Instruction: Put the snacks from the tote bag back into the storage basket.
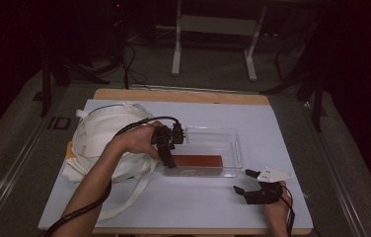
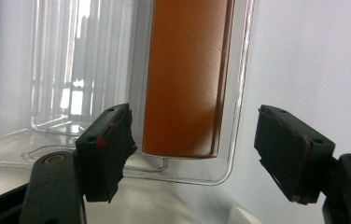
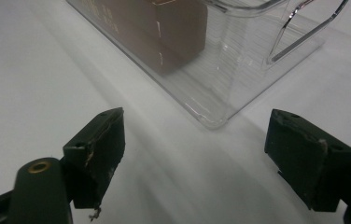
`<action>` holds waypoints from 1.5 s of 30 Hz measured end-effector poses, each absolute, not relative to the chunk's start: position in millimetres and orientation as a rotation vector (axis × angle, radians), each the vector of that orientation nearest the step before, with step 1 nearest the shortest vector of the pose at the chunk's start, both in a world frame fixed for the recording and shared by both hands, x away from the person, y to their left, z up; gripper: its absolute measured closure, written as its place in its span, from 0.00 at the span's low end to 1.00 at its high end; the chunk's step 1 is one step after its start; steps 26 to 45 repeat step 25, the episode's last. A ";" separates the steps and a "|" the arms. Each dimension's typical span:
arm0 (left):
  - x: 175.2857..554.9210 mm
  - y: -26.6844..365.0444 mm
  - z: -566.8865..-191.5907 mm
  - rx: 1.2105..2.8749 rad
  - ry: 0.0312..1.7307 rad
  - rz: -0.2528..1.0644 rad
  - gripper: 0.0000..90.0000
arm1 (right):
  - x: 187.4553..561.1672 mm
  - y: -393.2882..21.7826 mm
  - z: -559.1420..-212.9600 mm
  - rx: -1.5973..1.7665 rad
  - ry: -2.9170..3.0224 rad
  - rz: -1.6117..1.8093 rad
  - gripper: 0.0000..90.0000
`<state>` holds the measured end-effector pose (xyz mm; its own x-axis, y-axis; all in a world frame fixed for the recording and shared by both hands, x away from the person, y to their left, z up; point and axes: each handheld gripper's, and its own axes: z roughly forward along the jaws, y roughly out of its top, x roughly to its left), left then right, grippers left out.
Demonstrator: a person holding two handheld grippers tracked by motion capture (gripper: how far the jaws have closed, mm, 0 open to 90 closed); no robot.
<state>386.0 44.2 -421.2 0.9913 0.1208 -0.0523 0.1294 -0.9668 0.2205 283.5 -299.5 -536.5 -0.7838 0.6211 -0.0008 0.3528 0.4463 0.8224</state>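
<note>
The fingers [image 2: 106, 154] of the left gripper [image 1: 167, 143] stand apart, holding nothing, poised at the near-left end of the clear bin [image 1: 233, 148]. Straight ahead of them in the left gripper view lies the brown box [image 2: 185, 79], flat on the bin's floor against the near wall, one short end just beyond the gap between the fingers. Its long axis runs away from the left gripper, along the length of the bin; in the high view it lies left to right across the surface [image 1: 272, 128]. The left hand is clearly the nearer one. The right gripper [image 1: 255, 185] rests on the surface in front of the bin's right corner, fingers likewise apart and empty. A white cloth bag [image 1: 94, 133] sits just left of the bin.
</note>
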 end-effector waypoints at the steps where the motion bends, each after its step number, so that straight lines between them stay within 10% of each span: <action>1: 385.9 44.2 -420.7 2.910 0.184 -0.054 0.31 | 283.5 -299.5 -536.5 0.835 2.400 1.257 0.22; 45: 374.3 57.4 -404.8 2.728 0.193 0.050 0.31 | 283.3 -300.0 -536.3 0.839 2.394 1.265 0.22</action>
